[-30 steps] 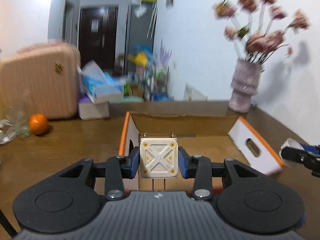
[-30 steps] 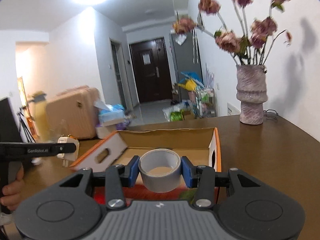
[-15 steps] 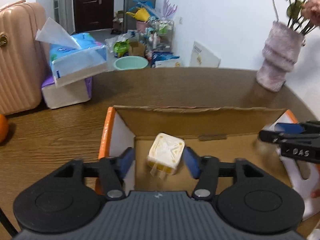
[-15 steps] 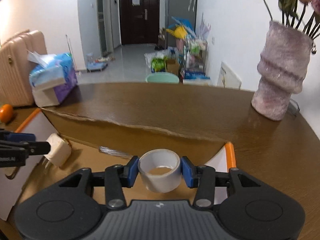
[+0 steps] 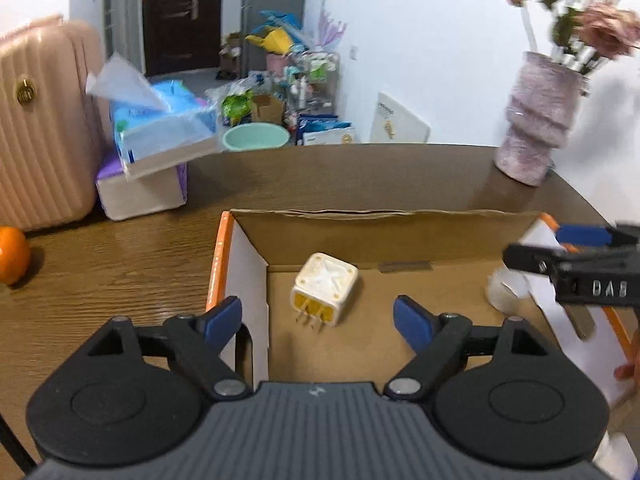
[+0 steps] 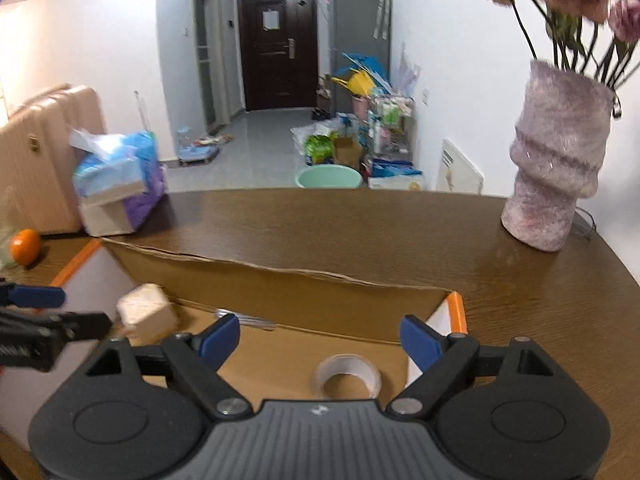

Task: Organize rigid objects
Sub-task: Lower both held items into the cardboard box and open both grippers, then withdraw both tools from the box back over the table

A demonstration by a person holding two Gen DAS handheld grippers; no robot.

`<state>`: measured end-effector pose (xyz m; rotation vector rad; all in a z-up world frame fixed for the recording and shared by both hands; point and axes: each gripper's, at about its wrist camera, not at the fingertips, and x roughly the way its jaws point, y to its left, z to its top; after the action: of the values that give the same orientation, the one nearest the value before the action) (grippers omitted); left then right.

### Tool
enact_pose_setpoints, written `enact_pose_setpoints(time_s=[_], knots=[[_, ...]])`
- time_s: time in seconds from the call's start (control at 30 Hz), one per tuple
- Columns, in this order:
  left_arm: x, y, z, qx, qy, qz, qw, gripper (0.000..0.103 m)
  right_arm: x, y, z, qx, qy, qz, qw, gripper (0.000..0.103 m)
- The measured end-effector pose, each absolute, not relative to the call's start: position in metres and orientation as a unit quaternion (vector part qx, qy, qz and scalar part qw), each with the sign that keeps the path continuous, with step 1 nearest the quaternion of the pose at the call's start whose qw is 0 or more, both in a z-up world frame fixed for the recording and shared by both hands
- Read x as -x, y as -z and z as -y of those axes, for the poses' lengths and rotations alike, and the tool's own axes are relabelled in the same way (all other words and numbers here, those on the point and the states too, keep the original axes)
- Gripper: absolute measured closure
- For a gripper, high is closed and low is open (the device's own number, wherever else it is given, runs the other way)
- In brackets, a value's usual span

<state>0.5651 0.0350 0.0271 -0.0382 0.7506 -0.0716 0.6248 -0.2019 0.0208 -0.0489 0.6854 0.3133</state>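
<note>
Beside box [image 5: 240, 280], tissues [image 5: 160, 136], vase [image 5: 536, 128]

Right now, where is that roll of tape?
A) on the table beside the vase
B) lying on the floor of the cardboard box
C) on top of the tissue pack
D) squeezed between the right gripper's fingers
B: the roll of tape lies on the cardboard box floor, below the open right gripper.

Adapter [image 5: 325, 287] left in box [image 5: 376, 222], tape [image 6: 347, 374] right (vase [image 5: 538, 128] behind)
</note>
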Motion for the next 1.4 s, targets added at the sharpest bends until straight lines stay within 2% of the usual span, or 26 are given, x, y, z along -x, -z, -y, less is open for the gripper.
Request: enact_pose_setpoints(time_s=[0.3,0.4,0.5,0.67,0.8,0.93,1.4], knots=[[-0.467,-0.100,-0.038,0.005,0.030,-0.304,0.952,0.009,-0.542,-0.095,0.203,0.026,-0.185,-0.295,0.937,0.016],[-0.431,-0.113,-0.040,0.000,0.022,-0.285,0.958,0.004,-0.510,-0.111,0.204,0.029,-0.187,-0.286,0.939,0.016],[-0.404,-0.119,-0.042,-0.005,0.010,-0.276,0.961,0.004,-0.479,-0.120,0.207,0.029,-0.189,-0.277,0.942,0.016],[-0.351,-0.118,-0.041,0.000,-0.003,-0.228,0.974,0.000,-0.429,-0.122,0.217,0.017,-0.192,-0.245,0.950,0.015],[-0.306,-0.108,-0.034,-0.007,-0.028,-0.155,0.988,0.000,-0.390,-0.114,0.224,0.004,-0.179,-0.194,0.965,0.011],[-0.271,-0.093,-0.028,-0.007,-0.023,-0.119,0.993,0.000,-0.353,-0.096,0.231,-0.021,-0.160,-0.131,0.978,0.003],[-0.229,-0.072,-0.031,-0.005,-0.022,-0.121,0.992,0.000,-0.292,-0.088,0.222,-0.005,-0.153,-0.075,0.985,0.002]])
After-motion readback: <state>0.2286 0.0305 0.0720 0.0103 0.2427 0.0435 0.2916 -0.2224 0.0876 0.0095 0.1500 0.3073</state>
